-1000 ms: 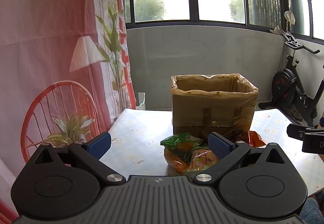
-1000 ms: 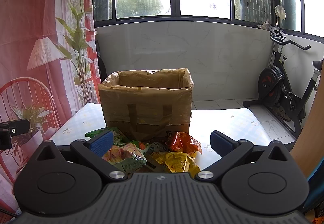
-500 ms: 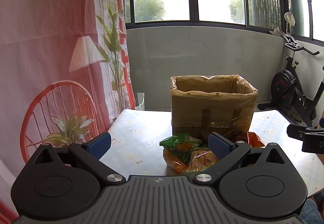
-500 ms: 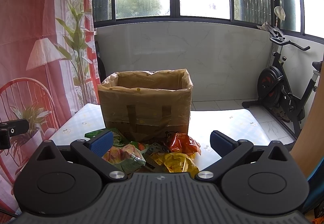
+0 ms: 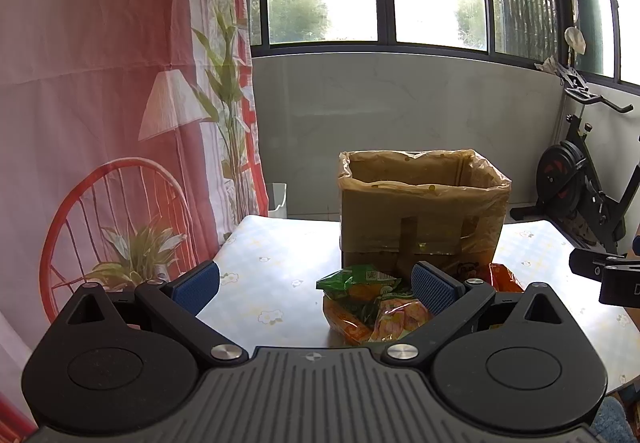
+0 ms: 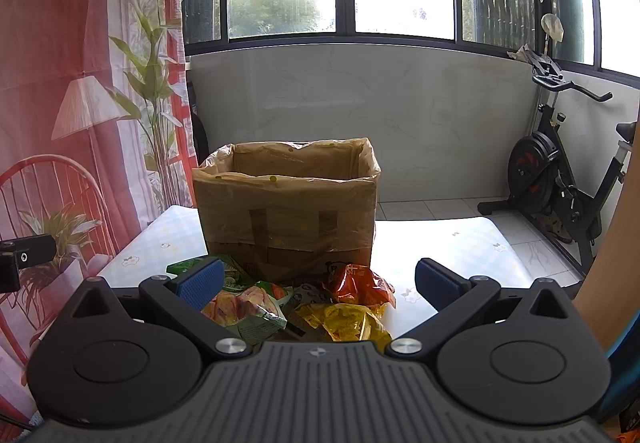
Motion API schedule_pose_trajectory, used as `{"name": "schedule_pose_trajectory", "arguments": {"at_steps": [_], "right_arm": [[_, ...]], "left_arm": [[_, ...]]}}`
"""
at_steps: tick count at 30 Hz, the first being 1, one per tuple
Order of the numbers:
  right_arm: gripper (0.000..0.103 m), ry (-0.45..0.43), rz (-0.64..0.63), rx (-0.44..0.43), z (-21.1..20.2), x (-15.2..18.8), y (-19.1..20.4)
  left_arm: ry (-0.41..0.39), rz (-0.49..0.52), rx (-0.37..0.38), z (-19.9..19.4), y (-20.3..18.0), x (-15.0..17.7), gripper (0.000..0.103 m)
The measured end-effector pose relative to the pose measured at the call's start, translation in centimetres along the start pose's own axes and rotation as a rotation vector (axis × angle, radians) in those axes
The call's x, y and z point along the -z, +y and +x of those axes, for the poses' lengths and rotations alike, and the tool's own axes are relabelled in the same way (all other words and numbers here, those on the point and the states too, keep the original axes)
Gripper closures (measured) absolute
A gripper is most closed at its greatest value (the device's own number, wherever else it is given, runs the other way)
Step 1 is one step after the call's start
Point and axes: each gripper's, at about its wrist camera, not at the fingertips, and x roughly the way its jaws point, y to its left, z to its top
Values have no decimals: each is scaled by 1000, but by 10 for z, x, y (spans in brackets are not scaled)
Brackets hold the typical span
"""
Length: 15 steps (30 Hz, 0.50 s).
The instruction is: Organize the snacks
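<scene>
**Snack pile waits in front of the lined box, both grippers spread**

You are on a glazed balcony: a pale table [image 5: 280, 263] with a small flower print stands before a low tiled wall, with a red printed curtain [image 5: 100, 103] to your left and an exercise bike [image 6: 560, 179] on the floor to your right.

Near the far middle of the table stands the cardboard box [image 6: 288, 211], upright, open at the top and lined with a plastic bag folded over its rim. The snack packets sit bunched on the table just in front of it, touching one another: a green packet [image 5: 356, 281] nearest your left side, a pink-and-yellow packet [image 6: 244, 309] beside it, a yellow packet [image 6: 344, 323] at the near edge and a red-orange packet [image 6: 356, 285] right against the box front.

Your left gripper [image 5: 316, 283] hovers above the near table edge with its jaws spread wide and nothing between the blue pads; the pile lies by its right finger. Your right gripper [image 6: 318, 283] is likewise spread and holds nothing, with the yellow and red-orange packets lying below the gap between its fingers.
</scene>
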Motion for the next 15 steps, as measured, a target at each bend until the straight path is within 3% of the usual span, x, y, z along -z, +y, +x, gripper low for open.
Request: {"name": "schedule_pose_trajectory", "arguments": {"at_steps": [11, 14, 15], "right_arm": [[0, -49, 33, -43, 16, 4, -10], [0, -92, 28, -29, 30, 16, -15], [0, -99, 28, -26, 37, 22, -18]], "left_arm": [[-48, -55, -88, 40, 19, 15, 0], [-43, -12, -107, 60, 23, 26, 0], [1, -15, -102, 69, 23, 32, 0]]}}
